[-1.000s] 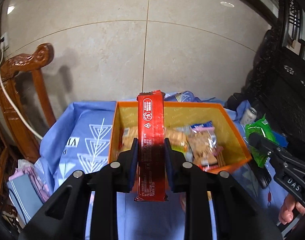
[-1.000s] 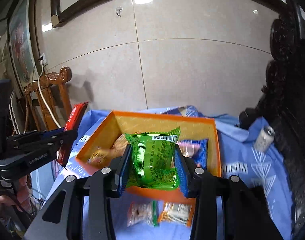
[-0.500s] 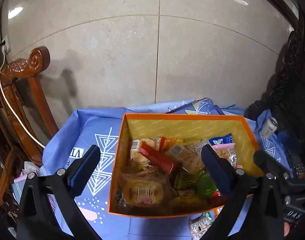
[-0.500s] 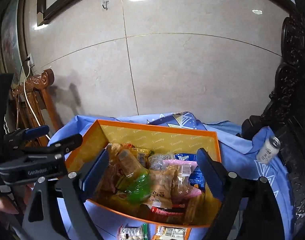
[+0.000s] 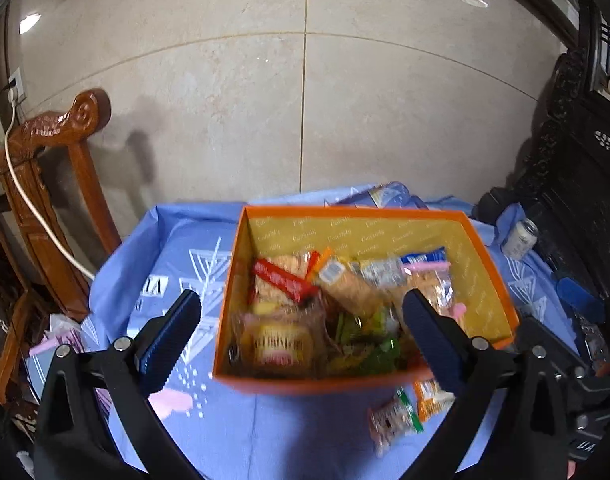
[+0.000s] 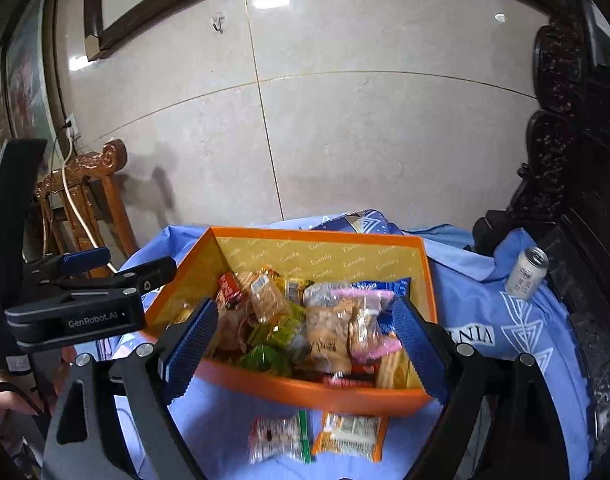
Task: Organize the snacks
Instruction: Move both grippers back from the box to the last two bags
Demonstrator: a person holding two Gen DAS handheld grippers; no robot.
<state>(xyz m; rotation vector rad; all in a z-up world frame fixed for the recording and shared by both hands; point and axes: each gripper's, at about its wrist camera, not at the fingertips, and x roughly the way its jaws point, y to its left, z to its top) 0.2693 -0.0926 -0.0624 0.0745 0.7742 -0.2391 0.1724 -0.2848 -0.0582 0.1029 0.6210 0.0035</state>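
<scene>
Both tongs, left [image 5: 301, 322] and right [image 6: 305, 342], hang spread and empty, so we reach low for the two packets [image 6: 317, 436] lying near the box [image 6: 305, 394].

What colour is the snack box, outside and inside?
Snack box: orange outside, mustard-yellow lining with repeated script lettering; clearest in the right wrist view.

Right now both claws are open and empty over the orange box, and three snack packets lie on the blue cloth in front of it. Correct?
Not quite: only two packets lie on the blue cloth before the orange box, as the right wrist view shows. Both claws are open and empty.
</scene>
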